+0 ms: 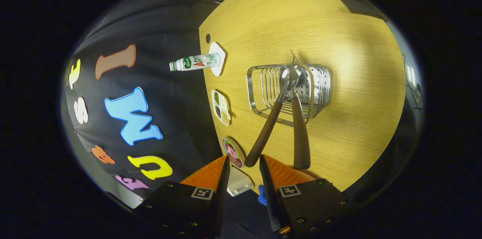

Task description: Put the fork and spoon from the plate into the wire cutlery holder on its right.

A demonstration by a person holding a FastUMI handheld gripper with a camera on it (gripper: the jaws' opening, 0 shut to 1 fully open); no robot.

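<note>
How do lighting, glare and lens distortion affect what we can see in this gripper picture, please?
In the gripper view, the fisheye bends the table edges into curves; the light falls unevenly, with a bright patch beyond the wire holder and darker wood near the rim; the holder's metal glints but stays sharp, as do both wooden handles; the open gripper looks stretched.

A yellow wooden table [339, 35] is seen, lit brightest near its middle. A dark cloth wall [165, 24] is hung behind it. A small white bottle [194, 62] and little picture cards [221, 107] are set along the table's edge.
</note>
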